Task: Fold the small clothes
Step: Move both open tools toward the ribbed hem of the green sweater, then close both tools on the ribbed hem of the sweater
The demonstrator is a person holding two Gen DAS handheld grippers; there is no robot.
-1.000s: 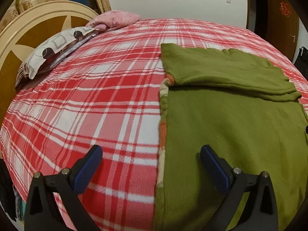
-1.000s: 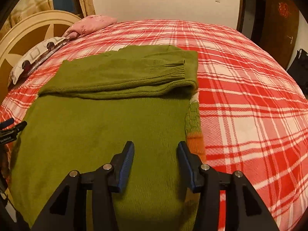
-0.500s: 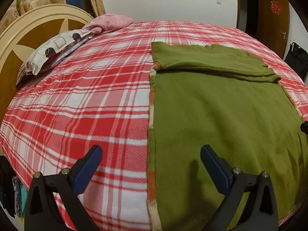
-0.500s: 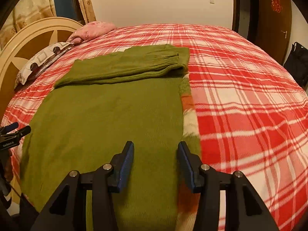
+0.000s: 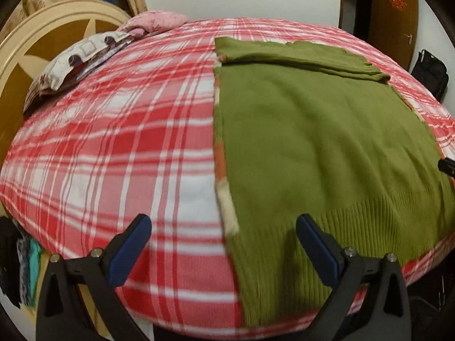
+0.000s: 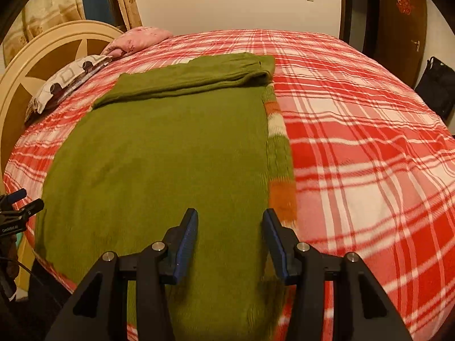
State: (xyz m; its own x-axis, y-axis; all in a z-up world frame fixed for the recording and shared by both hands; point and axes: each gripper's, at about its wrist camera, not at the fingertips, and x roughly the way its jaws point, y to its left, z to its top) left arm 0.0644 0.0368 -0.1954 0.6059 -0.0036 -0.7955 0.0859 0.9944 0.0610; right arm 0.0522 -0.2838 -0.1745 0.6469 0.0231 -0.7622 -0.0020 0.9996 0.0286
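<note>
An olive green knit sweater [image 5: 312, 130] lies flat on the red plaid bed, its sleeves folded across the far end [image 5: 298, 54], its ribbed hem [image 5: 384, 216] at the near edge. An orange and cream striped strip [image 5: 221, 164] shows along its side. It also shows in the right wrist view [image 6: 170, 153]. My left gripper [image 5: 223, 238] is open and empty above the sweater's near left corner. My right gripper [image 6: 230, 233] is open and empty above the sweater's near right part. The left gripper's tip [image 6: 20, 207] shows at the left edge of the right wrist view.
The bed [image 5: 113, 147] has a cream headboard [image 5: 42, 45] at far left with a patterned pillow [image 5: 76, 62] and a pink pillow [image 5: 156, 22]. A brown door [image 5: 395, 17] and a black bag [image 5: 429, 74] stand at the right.
Both grippers have drawn back toward the bed's near edge, so the sweater's hem and the bed's edge have come into view. Both stay open and empty.
</note>
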